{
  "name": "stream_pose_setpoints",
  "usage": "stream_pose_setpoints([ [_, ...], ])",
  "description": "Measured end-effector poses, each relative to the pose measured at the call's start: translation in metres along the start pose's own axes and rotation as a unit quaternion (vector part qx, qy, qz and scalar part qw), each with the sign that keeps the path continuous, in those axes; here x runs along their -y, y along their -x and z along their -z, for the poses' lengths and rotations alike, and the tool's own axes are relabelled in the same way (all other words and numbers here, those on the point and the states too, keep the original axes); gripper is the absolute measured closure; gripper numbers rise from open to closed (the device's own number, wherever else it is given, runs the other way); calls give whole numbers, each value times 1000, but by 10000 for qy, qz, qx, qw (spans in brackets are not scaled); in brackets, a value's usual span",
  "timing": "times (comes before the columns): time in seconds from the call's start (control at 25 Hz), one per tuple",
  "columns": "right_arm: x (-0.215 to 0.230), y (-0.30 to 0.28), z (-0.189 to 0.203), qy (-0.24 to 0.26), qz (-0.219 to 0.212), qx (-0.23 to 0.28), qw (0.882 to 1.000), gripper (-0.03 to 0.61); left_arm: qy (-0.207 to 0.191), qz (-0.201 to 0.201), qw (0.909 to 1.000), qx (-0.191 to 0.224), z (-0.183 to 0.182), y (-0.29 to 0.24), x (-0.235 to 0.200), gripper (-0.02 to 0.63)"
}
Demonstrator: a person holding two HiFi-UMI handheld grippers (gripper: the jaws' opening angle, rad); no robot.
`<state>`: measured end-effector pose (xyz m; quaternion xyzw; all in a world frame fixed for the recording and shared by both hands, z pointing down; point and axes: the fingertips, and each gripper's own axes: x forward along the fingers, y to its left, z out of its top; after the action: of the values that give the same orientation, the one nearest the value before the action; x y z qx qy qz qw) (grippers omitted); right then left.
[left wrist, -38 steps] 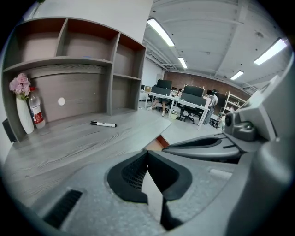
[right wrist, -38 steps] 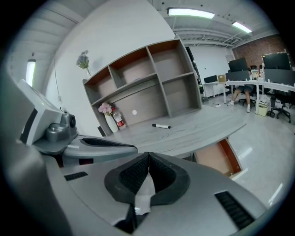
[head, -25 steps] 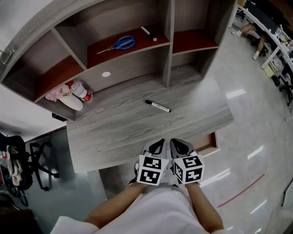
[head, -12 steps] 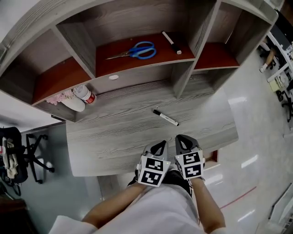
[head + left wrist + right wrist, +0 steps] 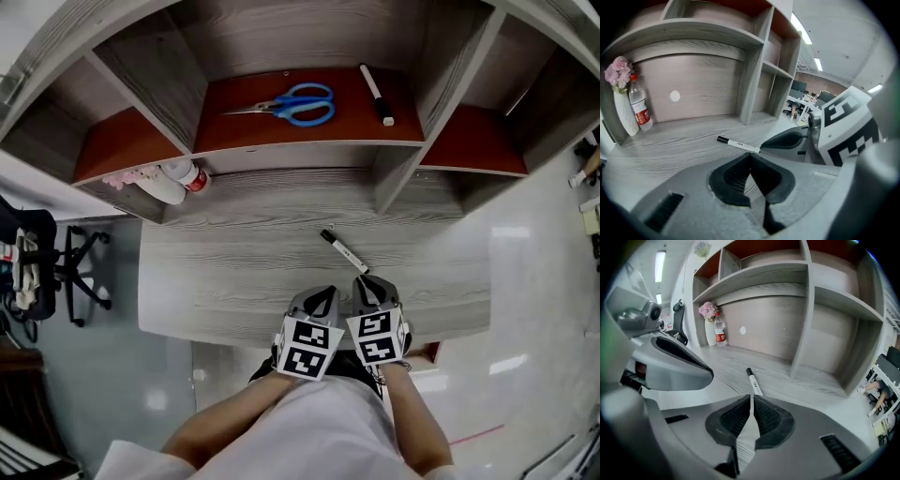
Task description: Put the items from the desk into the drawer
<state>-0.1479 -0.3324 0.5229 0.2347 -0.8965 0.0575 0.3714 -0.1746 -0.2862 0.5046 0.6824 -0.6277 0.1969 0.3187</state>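
Holds the left tongs [image 5: 319,298] and the right tongs [image 5: 367,285] side by side over the near edge of the grey counter [image 5: 206,281]. Shows both pairs pressed shut, tips together, with nothing in between. Points the right tongs at a white pen [image 5: 344,251] with a black cap, flat on the counter just past the tips. Has blue scissors [image 5: 291,103] and a second pen [image 5: 377,94] up on the red middle shelf [image 5: 281,131], far from both tongs. Finds a small bottle [image 5: 187,174] with a red label and a white vase [image 5: 161,190] of pink flowers in the far left corner of the counter, under the shelves.
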Motion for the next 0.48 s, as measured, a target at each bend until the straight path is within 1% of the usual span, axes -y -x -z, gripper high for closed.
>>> stream_pose_setpoints([
  [0.16, 6, -11, -1, 268, -222, 25, 9994, 575, 124, -319, 9994, 29, -5, -7, -5, 612],
  [0.28, 15, -20, 1, 414, -363, 37, 9985, 575, 222, -546, 9982, -70, -2, -13, -8, 612],
  [0.48, 26, -32, 2, 585, -490, 47, 9971, 569, 339, -803, 9962, -79, 1, -18, -8, 612],
])
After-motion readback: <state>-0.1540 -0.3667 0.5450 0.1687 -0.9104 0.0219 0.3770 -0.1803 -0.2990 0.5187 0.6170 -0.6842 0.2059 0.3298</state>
